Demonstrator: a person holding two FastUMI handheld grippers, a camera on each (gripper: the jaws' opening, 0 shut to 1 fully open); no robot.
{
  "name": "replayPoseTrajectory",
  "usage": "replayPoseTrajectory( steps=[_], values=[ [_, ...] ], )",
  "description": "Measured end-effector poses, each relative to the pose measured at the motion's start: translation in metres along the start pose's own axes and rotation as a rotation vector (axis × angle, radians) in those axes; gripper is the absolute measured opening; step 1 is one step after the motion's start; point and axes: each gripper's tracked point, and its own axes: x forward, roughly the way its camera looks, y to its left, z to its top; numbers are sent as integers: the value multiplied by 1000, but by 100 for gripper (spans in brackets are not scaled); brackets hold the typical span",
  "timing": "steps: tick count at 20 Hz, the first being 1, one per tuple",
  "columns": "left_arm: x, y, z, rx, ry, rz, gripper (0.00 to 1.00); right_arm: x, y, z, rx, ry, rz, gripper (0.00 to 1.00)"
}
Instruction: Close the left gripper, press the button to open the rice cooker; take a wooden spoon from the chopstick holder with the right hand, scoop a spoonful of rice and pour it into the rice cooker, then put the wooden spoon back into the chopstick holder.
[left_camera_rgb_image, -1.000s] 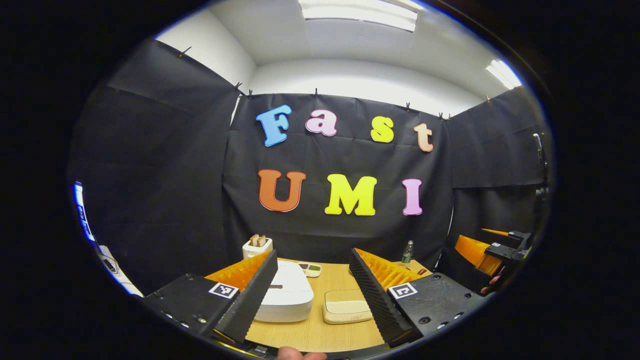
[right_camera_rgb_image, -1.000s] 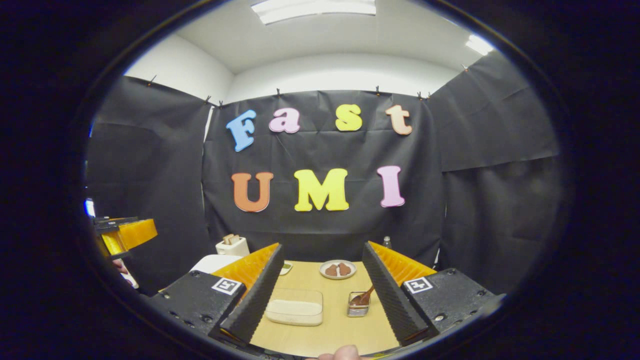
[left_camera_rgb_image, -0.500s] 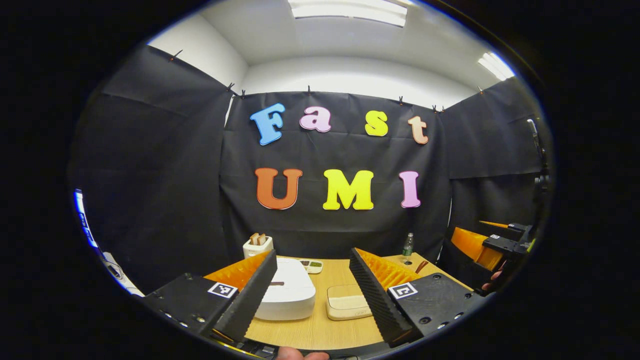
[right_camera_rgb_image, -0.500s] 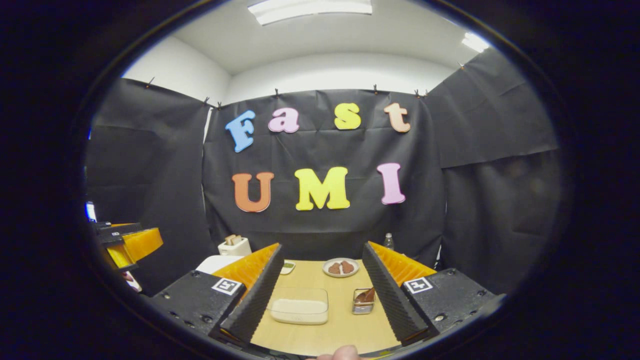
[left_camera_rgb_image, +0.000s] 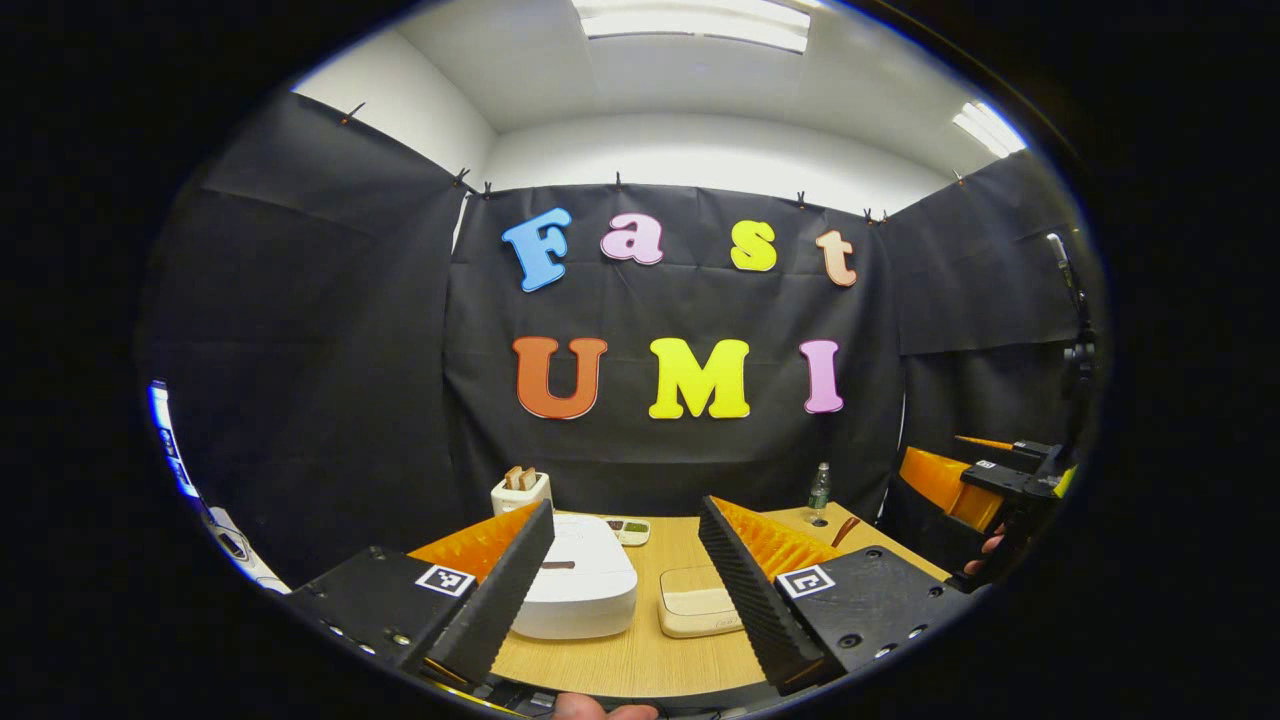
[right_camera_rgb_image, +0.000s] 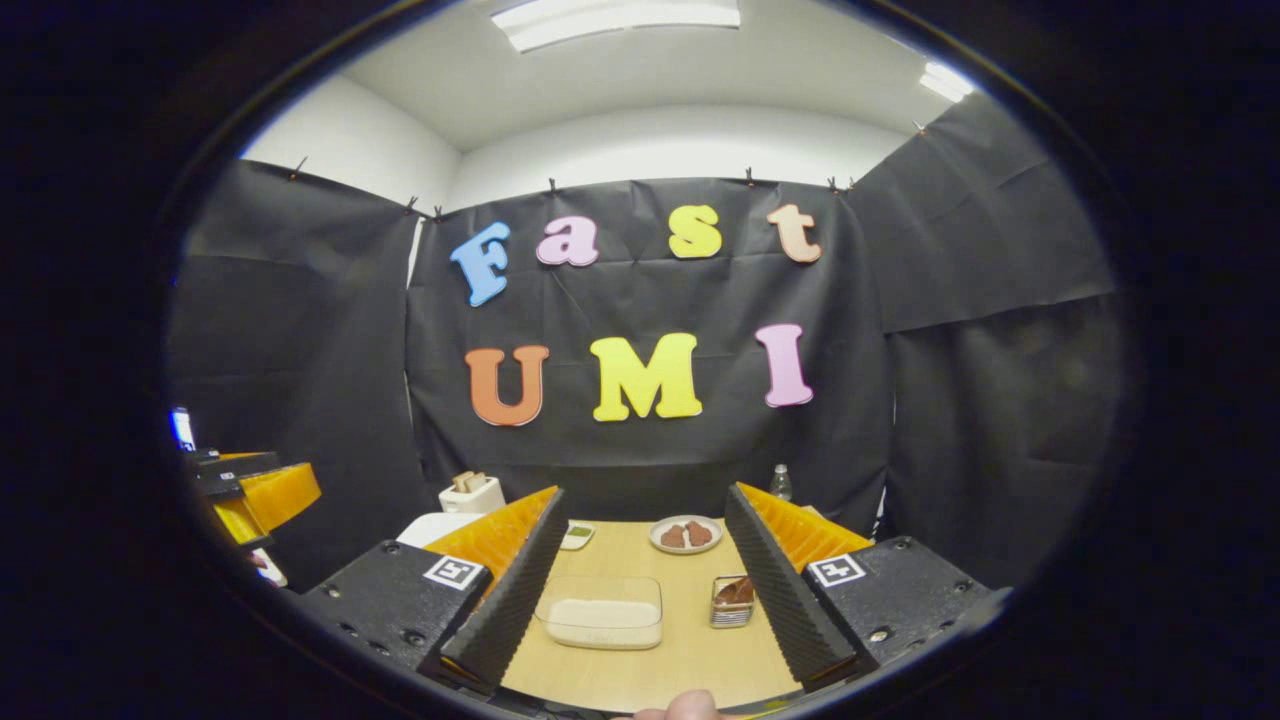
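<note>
Low in the left gripper view, the left claw (left_camera_rgb_image: 625, 565) gapes empty above the worktop (left_camera_rgb_image: 640, 660); the right claw (right_camera_rgb_image: 640, 560) likewise. Beyond, at lower centre, sits the shut white rice cooker (left_camera_rgb_image: 578, 592). Its rigid button likely needs firm pressing.

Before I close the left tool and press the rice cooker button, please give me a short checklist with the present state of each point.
1. White rice cooker lid down: ok.
2. Left tool shut for pressing: not ok, fingers stand apart.
3. Button position: cannot tell.
4. Right tool free: ok, open, nothing held.
5. Wooden spoon in the metal chopstick holder: ok.
6. Clear rice container on the wooden table: ok.
</note>
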Motion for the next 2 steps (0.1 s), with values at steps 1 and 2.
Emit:
replayPoseTrajectory(
  steps=[1, 2],
  values=[
    [-1, 1, -1, 3, 1, 3, 94, 1, 1, -3, 1, 2, 0, 99],
    [0, 3, -3, 2, 3, 6, 94, 3, 0, -5, -1, 6, -1, 100]
  ],
)
